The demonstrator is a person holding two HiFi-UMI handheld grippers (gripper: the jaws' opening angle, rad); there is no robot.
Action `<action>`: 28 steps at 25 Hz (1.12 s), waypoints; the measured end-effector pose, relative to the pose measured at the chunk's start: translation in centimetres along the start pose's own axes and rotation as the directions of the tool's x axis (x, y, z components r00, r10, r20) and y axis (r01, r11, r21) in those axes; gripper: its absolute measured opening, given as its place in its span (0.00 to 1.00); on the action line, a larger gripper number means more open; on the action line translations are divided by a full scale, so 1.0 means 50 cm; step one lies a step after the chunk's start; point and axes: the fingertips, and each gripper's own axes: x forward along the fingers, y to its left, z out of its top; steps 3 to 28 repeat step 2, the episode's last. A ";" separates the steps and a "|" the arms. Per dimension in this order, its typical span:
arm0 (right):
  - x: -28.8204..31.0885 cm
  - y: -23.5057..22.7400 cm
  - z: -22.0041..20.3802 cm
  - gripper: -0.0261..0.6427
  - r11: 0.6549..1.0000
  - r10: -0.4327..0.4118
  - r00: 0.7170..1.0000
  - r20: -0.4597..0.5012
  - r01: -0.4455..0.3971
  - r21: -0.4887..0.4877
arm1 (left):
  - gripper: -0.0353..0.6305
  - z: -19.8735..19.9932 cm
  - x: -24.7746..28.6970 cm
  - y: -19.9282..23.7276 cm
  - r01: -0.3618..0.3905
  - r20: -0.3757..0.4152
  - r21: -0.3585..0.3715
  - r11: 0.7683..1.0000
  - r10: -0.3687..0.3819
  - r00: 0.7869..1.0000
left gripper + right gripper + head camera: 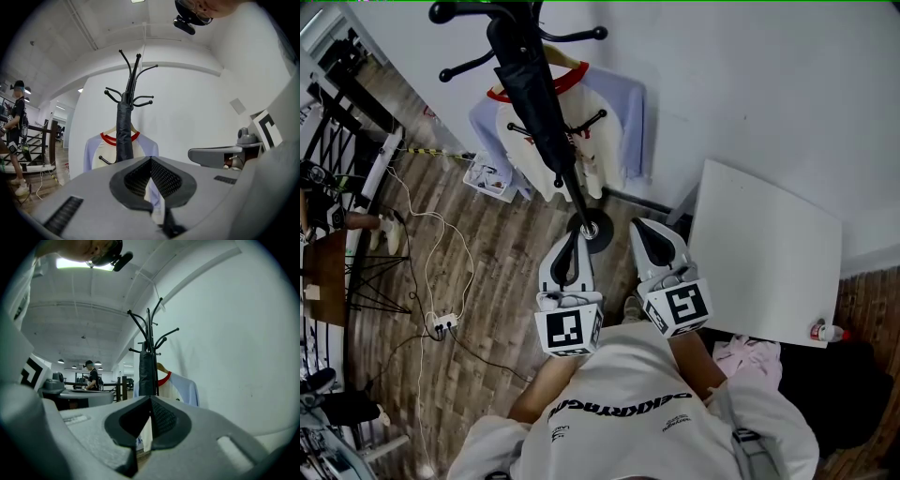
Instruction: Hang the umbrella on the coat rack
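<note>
The black folded umbrella (534,94) hangs down along the black coat rack (487,14), whose round base (592,230) stands on the wood floor. My left gripper (572,246) and right gripper (649,234) are side by side just short of the base, both shut and holding nothing. In the left gripper view my shut left gripper (150,160) faces the umbrella (124,131) on the rack (133,75), apart from it. In the right gripper view my shut right gripper (150,399) also faces the umbrella (146,373) and rack (150,329).
A white and lilac shirt with a red collar (600,112) hangs on the rack against the white wall. A white table (769,253) stands to the right, with a small bottle (827,331) at its edge. A power strip and cables (441,323) lie left. A person (16,117) stands far off.
</note>
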 end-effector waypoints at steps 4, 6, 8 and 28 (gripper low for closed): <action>-0.001 0.000 -0.003 0.03 1.000 0.002 1.000 -0.004 -0.002 0.005 | 0.05 -0.002 0.000 0.001 -0.002 -0.002 -0.005 1.000 0.002 1.000; -0.001 0.000 -0.003 0.03 1.000 0.002 1.000 -0.004 -0.002 0.005 | 0.05 -0.002 0.000 0.001 -0.002 -0.002 -0.005 1.000 0.002 1.000; -0.001 0.000 -0.003 0.03 1.000 0.002 1.000 -0.004 -0.002 0.005 | 0.05 -0.002 0.000 0.001 -0.002 -0.002 -0.005 1.000 0.002 1.000; -0.001 0.000 -0.003 0.03 1.000 0.002 1.000 -0.004 -0.002 0.005 | 0.05 -0.002 0.000 0.001 -0.002 -0.002 -0.005 1.000 0.002 1.000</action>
